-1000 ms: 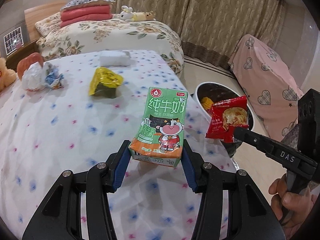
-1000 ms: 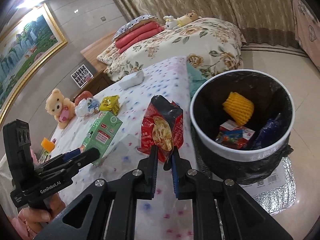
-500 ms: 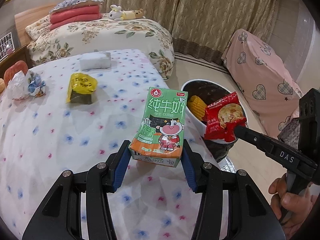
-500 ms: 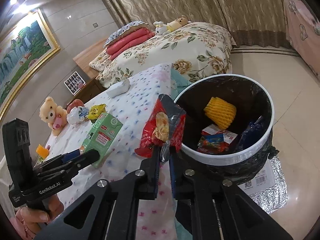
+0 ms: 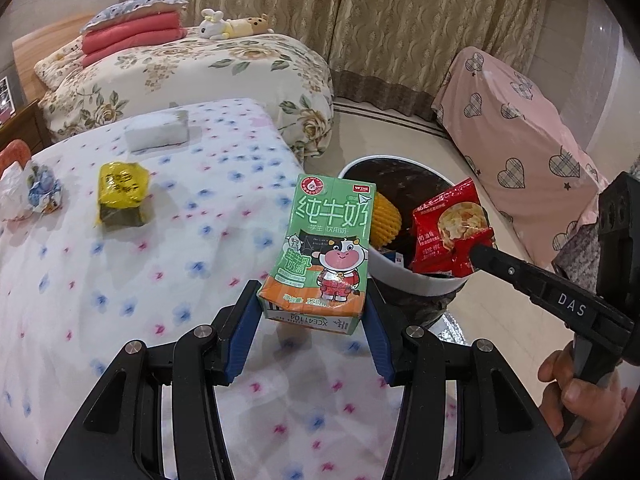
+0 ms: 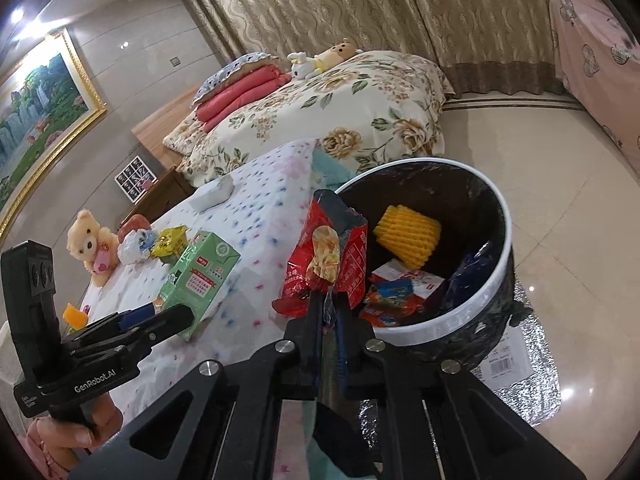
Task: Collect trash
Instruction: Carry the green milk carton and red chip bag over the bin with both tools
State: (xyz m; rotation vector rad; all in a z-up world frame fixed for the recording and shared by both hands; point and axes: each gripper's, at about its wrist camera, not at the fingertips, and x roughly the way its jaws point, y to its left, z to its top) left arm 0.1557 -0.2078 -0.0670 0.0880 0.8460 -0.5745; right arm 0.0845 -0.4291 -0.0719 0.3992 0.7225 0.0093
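Left wrist view. We log the left hand-held gripper point(image 5: 312, 322) with its blue pads clamped on the lower sides of a green milk carton point(image 5: 326, 250), held upright above the near right edge of the bed point(image 5: 120, 272) with the dotted sheet. To the right, the right hand-held gripper point(image 5: 478, 254) pinches a red snack packet point(image 5: 448, 228) over the near rim of the trash bin point(image 5: 416, 286), which stands on the floor just beside the bed. A yellow foam net point(image 5: 384, 216) lies inside the bin. On the bed, farther left, we list a yellow wrapper point(image 5: 120, 192), a white packet point(image 5: 157, 133) and a crumpled bag point(image 5: 28, 196).

Right wrist view. The right hand-held gripper point(image 6: 329, 308) has its fingers together on the bottom edge of the red snack packet point(image 6: 326, 252), upright at the left rim of the trash bin point(image 6: 440, 324). Inside the bin: the yellow foam net point(image 6: 408, 236), a red and white wrapper point(image 6: 404, 288). At left, the left hand-held gripper point(image 6: 176, 316) holds the green milk carton point(image 6: 200, 276). A teddy bear point(image 6: 92, 246) sits at the far left.
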